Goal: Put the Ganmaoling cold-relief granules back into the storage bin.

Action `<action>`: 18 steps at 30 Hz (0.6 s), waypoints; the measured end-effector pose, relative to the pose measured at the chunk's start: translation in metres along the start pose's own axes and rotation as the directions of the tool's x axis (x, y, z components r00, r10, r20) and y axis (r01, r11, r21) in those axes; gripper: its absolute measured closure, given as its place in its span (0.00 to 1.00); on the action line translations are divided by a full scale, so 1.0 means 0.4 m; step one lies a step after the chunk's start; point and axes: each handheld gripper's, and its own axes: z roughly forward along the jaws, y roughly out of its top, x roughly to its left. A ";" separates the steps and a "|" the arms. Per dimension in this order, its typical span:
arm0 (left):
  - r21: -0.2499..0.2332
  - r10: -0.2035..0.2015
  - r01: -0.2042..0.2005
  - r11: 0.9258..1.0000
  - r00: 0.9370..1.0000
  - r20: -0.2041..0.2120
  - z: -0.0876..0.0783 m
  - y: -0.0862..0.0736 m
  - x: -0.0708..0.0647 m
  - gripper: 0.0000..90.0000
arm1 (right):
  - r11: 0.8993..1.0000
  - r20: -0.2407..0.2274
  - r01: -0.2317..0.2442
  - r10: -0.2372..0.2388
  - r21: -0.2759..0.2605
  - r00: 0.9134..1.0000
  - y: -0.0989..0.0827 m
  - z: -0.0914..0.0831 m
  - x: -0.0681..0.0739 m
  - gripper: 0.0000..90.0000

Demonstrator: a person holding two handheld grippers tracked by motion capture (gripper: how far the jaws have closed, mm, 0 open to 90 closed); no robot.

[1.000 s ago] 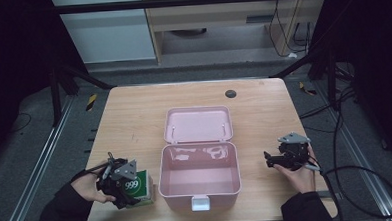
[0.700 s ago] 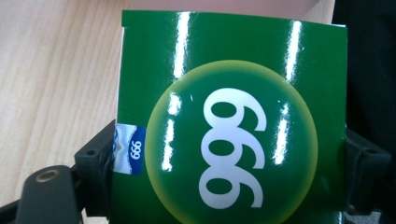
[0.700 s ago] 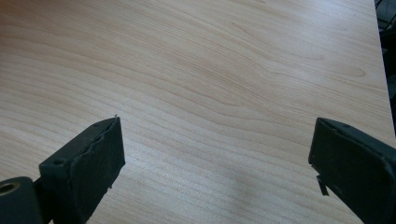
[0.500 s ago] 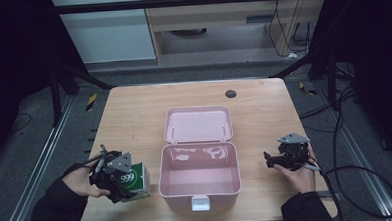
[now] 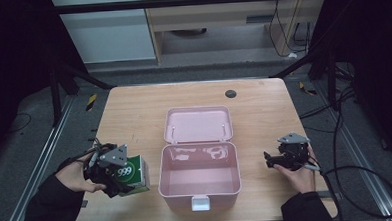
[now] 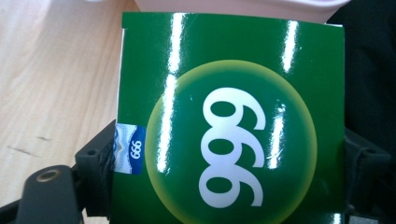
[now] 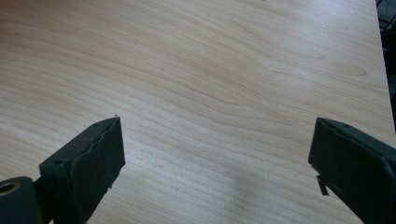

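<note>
Pale wood with fine grain makes the table [image 5: 134, 113], and in its middle stands a pink plastic box [image 5: 199, 178] w/ its lid [image 5: 198, 124] thrown open and lying back flat toward the far side; inside the box I see only some bright reflections on the bottom. A white latch [image 5: 200, 204] sits on the near wall of the box. Far behind the lid there is a small dark round spot [image 5: 230, 93] on the wood, well apart from everything. At the left of the box, just beside its wall but I cannot tell if touching, is a green carton [image 5: 130, 174] marked "999" in white inside a yellow-green circle. The left gripper [image 5: 109, 169] holds this carton: in the left gripper view its two black jaws press on both sides of the carton [image 6: 229, 121], so they are closed on it at about the carton's width. In that view the digits run along the vertical, so the print lies turned sideways to the gripper, and the pink box rim [image 6: 233, 7] shows just beyond the carton's far edge. The long axis of the carton I cannot tell. The right gripper [image 5: 272, 161] is at the right of the box, apart from it, pointing toward it; in the right gripper view its jaws stand wide apart over bare wood [image 7: 210, 93], w/ nothing between them.
</note>
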 end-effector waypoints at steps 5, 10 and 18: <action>-0.015 0.009 -0.009 1.000 1.000 -0.003 -0.026 0.020 0.002 0.16 | 1.000 0.000 0.001 -0.001 0.001 1.000 0.000 0.001 0.000 0.04; -0.020 0.020 -0.020 1.000 1.000 -0.008 -0.044 0.041 0.004 0.16 | 1.000 0.000 0.003 -0.003 0.000 1.000 0.000 0.001 0.000 0.04; -0.018 0.045 -0.045 0.999 0.999 -0.005 -0.065 0.086 0.001 0.16 | 1.000 0.003 0.007 -0.007 0.006 1.000 -0.001 0.002 0.001 0.04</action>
